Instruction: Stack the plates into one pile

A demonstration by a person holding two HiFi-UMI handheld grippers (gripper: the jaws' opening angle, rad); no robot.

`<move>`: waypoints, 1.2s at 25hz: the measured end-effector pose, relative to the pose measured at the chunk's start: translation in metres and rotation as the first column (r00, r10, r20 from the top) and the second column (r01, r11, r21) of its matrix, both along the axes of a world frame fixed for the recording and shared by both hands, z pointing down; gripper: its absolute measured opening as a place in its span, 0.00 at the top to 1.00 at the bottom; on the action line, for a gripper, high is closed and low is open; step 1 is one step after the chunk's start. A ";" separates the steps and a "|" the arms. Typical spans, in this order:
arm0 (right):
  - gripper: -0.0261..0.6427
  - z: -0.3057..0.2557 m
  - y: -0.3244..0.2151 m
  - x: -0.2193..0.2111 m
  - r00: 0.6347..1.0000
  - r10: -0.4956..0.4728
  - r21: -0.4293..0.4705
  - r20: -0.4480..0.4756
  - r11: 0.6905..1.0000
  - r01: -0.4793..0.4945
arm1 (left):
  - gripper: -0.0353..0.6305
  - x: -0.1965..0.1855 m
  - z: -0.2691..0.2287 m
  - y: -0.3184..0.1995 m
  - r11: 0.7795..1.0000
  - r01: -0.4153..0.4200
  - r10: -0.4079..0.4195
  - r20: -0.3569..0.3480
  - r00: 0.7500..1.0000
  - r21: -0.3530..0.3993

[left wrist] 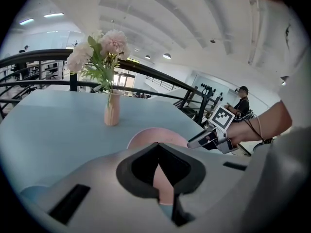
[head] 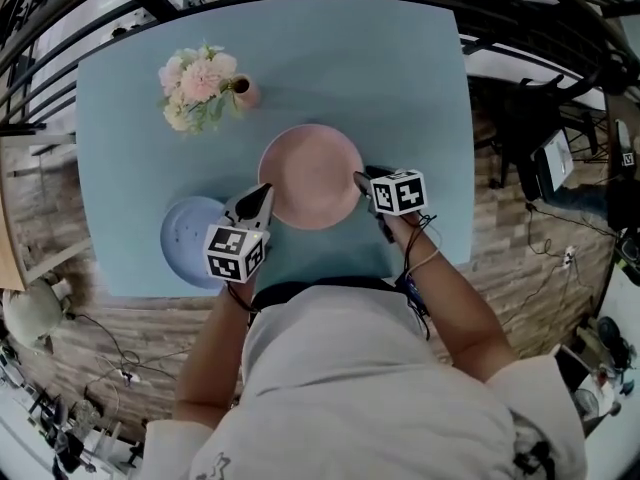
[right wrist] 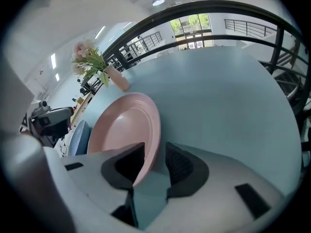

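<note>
Two-plate layout: found pink plate [head: 311, 168] at centre of head view on teal table [head: 400, 88], blue plate [head: 185, 233] at lower left, apart from it; read right gripper [head: 360, 181] as wide, pink rim between its jaws, and left gripper [head: 264, 193] as pinched narrow, tips meeting, at that plate's left edge.

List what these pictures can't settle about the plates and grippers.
Blue plate: head view, part hidden behind the left gripper.
Left gripper's grip on the pink plate: left gripper view, its own body covers the rim.
Table's near edge: head view, the person covers its middle.
</note>
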State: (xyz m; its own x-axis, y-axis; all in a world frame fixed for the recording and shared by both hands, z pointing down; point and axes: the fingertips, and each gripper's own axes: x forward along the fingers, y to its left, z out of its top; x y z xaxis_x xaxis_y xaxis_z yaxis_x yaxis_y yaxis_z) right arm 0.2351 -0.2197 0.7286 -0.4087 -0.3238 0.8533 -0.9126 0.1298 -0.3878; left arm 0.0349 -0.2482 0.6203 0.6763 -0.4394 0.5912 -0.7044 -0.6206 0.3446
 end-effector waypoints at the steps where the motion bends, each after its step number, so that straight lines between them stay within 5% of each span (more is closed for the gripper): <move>1: 0.75 0.004 0.000 0.000 1.000 0.003 -0.014 0.006 1.000 -0.003 | 0.94 0.001 0.001 -0.001 1.000 -0.002 0.002 -0.001 1.000 -0.002; 10: 0.89 0.016 -0.002 -0.003 0.998 0.041 -0.079 0.036 0.996 -0.038 | 0.94 -0.002 0.006 -0.006 1.000 0.001 -0.001 -0.006 1.000 -0.011; 18: 0.93 0.014 -0.009 -0.005 0.988 0.129 -0.107 0.090 0.987 -0.119 | 0.94 -0.007 0.005 -0.006 1.000 0.003 -0.003 -0.004 1.000 -0.005; 30: 0.92 -0.008 0.000 -0.005 0.989 0.104 -0.055 0.101 0.994 -0.099 | 0.94 -0.006 -0.008 0.005 1.000 0.007 -0.007 -0.007 1.000 0.026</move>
State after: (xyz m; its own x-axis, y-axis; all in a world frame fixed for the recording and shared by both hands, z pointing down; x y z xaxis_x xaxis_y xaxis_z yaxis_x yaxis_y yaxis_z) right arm 0.2299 -0.2199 0.7202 -0.4625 -0.3263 0.8244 -0.8748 0.0168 -0.4842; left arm 0.0287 -0.2434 0.6119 0.6770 -0.4590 0.5753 -0.7065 -0.6243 0.3332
